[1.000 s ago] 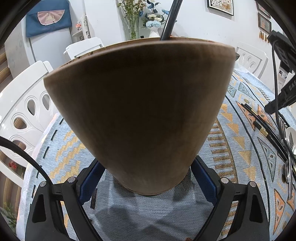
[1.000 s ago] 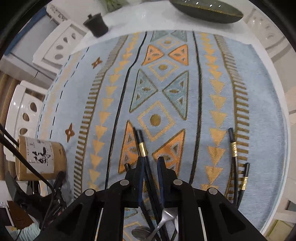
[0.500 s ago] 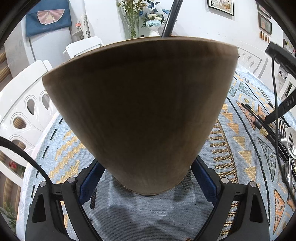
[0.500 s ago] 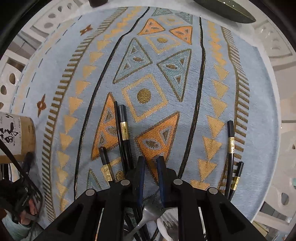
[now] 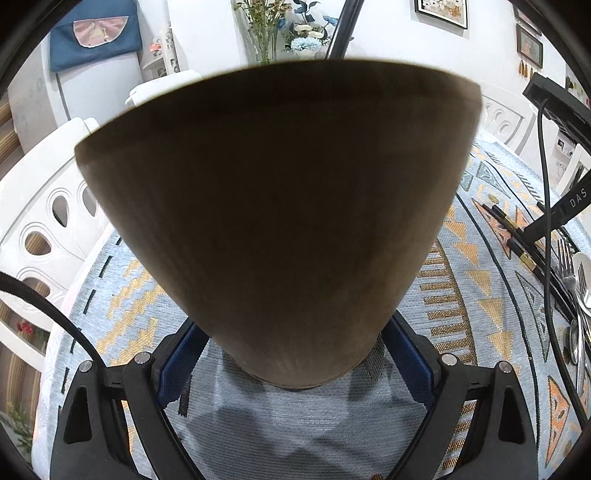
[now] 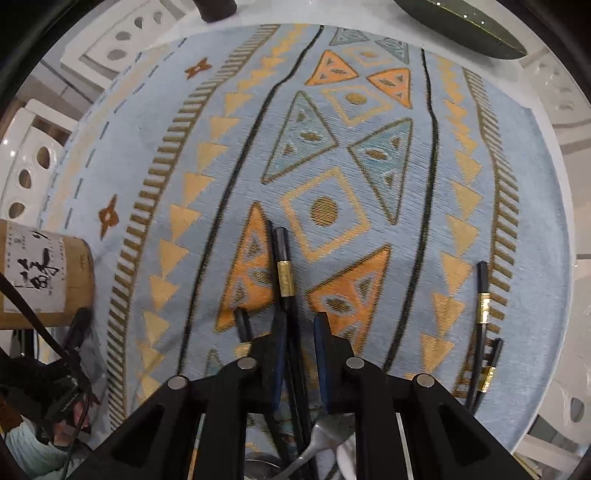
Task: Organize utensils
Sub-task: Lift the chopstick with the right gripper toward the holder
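Note:
A brown bamboo utensil holder fills the left wrist view. My left gripper is shut on its base, a blue pad on each side. One black chopstick sticks out of its top. From the right wrist the same holder shows a white label at the far left. My right gripper points down at the mat, its jaws a narrow gap apart. A black chopstick pair with gold bands runs between and beneath them. A shorter chopstick lies just left, another pair far right. A steel fork lies under the gripper.
A blue and orange patterned mat covers the round white table. A dark green leaf-shaped dish sits at the far edge. Forks and spoons lie at the right of the left wrist view. White chairs ring the table; a black cable hangs left.
My right gripper has shifted over the mat, so the gold-banded chopstick pair now runs between its fingers. Its gap looks unchanged. The left gripper keeps its hold on the holder.

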Demonstrator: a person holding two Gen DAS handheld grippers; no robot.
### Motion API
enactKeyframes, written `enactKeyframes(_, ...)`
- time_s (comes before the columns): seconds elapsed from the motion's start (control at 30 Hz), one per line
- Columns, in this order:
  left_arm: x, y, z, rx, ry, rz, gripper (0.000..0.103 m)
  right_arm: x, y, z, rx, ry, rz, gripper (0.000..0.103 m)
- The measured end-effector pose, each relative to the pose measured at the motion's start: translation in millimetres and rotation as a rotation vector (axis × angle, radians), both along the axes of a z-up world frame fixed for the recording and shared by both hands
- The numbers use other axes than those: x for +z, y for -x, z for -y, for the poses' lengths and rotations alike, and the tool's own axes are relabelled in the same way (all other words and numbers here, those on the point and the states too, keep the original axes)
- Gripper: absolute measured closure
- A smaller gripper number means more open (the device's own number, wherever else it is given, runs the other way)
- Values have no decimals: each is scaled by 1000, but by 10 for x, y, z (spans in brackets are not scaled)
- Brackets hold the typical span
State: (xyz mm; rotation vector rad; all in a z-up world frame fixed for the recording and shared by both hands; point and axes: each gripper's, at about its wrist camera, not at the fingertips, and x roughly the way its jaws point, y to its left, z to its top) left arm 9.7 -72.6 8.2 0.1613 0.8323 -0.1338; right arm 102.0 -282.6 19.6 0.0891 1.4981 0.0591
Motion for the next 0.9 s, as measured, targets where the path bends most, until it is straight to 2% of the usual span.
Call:
enactKeyframes(0.37, 5, -22, 5, 0, -4, -8, 9, -153, -78, -260, 64, 126, -72, 90)
enactKeyframes(0.47, 7, -18, 16, -1, -6, -7, 9, -165, -172, -263, 65, 94, -71, 90)
enactKeyframes(0.53, 6, -12, 15, -1, -8, -6, 9, -173, -249, -191, 47, 57, -53, 95)
enactKeyframes(0.73, 23, -21, 19, -2, -7, -6, 9, 116, -106, -57, 31, 20, 99, 97)
enactKeyframes(0.9, 23, -23, 16, -2, -8, -6, 9, 749, 141, -8, 5, -34, 302, 96)
